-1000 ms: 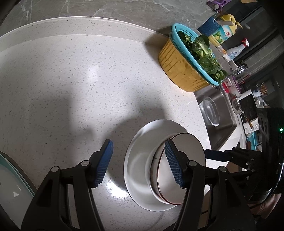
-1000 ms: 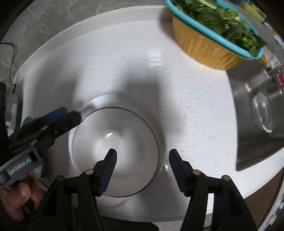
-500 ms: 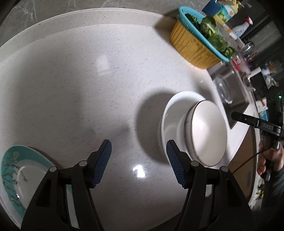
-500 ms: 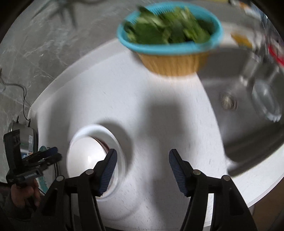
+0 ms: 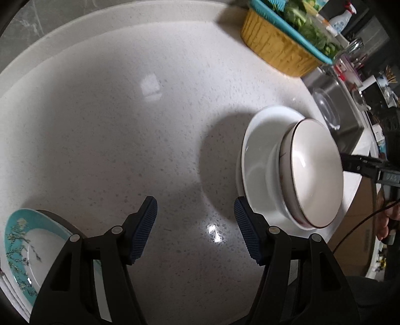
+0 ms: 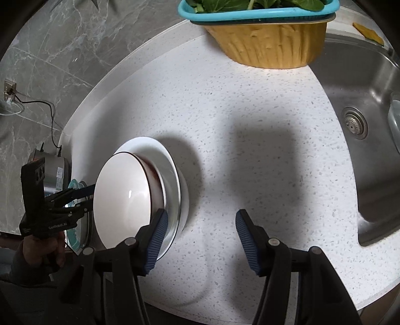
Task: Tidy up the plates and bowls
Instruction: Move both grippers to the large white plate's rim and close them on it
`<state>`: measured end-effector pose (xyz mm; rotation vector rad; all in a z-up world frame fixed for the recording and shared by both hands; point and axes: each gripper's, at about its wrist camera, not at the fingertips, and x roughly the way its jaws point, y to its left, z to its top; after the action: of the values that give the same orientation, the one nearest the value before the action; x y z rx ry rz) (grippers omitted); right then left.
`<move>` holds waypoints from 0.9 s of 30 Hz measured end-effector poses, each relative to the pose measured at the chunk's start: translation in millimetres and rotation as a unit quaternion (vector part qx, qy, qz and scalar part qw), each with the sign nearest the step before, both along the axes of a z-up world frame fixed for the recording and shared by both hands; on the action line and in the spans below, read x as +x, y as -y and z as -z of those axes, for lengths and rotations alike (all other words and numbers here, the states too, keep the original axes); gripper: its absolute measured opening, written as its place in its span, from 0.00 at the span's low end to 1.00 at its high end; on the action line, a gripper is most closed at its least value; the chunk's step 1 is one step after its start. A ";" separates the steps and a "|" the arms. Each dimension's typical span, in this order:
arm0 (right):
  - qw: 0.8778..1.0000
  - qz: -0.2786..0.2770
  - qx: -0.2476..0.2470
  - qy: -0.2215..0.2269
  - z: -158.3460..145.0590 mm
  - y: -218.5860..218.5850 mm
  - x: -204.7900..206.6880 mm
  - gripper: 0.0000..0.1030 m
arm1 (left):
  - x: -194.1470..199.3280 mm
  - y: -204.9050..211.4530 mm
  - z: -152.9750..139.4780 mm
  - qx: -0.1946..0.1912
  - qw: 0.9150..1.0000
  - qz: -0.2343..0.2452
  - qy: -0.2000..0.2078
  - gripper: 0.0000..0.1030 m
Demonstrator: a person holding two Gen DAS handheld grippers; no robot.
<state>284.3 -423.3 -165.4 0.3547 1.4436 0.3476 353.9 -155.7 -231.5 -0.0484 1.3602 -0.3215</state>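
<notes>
A white bowl point(image 5: 315, 172) sits on a white plate point(image 5: 257, 155) on the speckled counter point(image 5: 125, 125).
The left gripper point(image 5: 195, 230) is wide open and empty; the right gripper point(image 6: 200, 240) is closing on nothing. A teal flowered plate point(image 5: 17, 240) lies nearby.

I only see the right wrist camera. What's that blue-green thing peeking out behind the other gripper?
Observer: A teal plate with a flowering-branch pattern, lying on the counter.
Operator: Is that gripper holding anything?
Observer: No, the left gripper has its jaws open with nothing between them.
Operator: What's behind the basket?
Observer: A white spray bottle stands past the yellow basket of greens.
</notes>
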 end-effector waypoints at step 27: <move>1.000 -0.005 0.023 -0.009 24.6 -1.0 -2.5 0.55 | 10.0 35.9 33.8 -0.020 0.999 0.044 -0.006 0.49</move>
<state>281.9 -422.3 -190.0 0.3900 1.4566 0.3871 363.9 -191.6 -265.3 -0.0237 1.3693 -0.4231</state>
